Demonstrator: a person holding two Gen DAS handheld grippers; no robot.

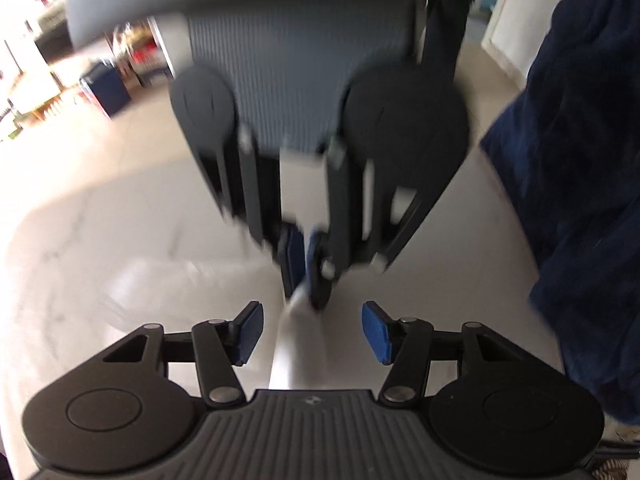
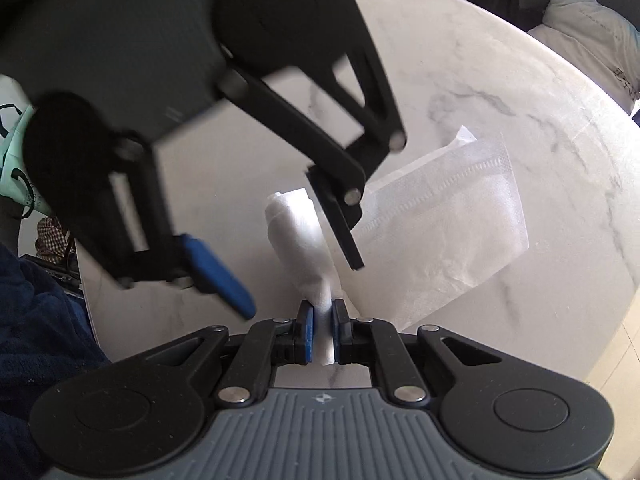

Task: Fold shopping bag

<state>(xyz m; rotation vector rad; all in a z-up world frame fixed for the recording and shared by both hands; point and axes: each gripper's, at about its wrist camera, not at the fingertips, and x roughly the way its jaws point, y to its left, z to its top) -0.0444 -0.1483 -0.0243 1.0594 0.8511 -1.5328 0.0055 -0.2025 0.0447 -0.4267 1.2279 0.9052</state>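
The shopping bag is thin, white and translucent. Its flat part lies on the marble table, and a twisted, bunched strip rises from it. My right gripper is shut on the end of that strip. My left gripper reaches in from the upper left, open, with the strip between its fingers but clear of the pads. In the left wrist view the strip runs between the left gripper's spread blue pads. Opposite it, the blurred right gripper pinches the strip.
A person's dark blue sleeve fills the right of the left wrist view and shows again as blue cloth at the lower left. A green printed bag lies off the table's left edge. A grey cushion sits beyond the far rim.
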